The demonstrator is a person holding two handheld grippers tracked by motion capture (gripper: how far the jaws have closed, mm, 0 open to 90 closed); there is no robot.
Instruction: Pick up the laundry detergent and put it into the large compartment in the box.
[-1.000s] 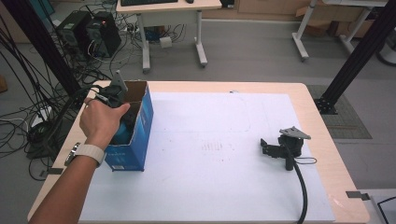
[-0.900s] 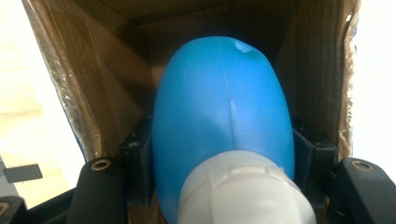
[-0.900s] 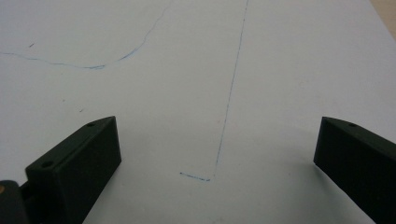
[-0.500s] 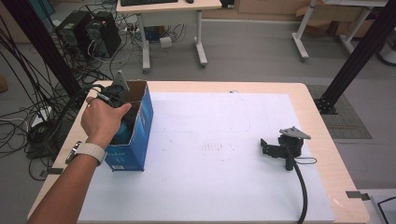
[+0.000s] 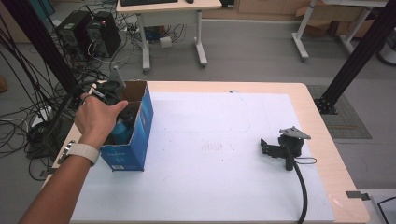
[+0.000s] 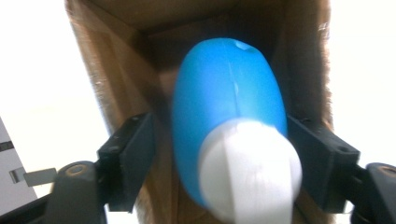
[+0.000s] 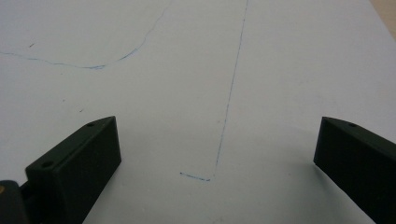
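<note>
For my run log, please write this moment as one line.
left gripper: fingers just opening, blue bottle between them, in box | right gripper: open, on table

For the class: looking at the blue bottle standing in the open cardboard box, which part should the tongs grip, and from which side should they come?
Grip the blue bottle across its rounded body just below the white cap, coming straight down through the open top of the box. It stands upright, cap up, and the cardboard walls block every sideways approach. The left tongs already straddle it there, jaws just opening.
</note>
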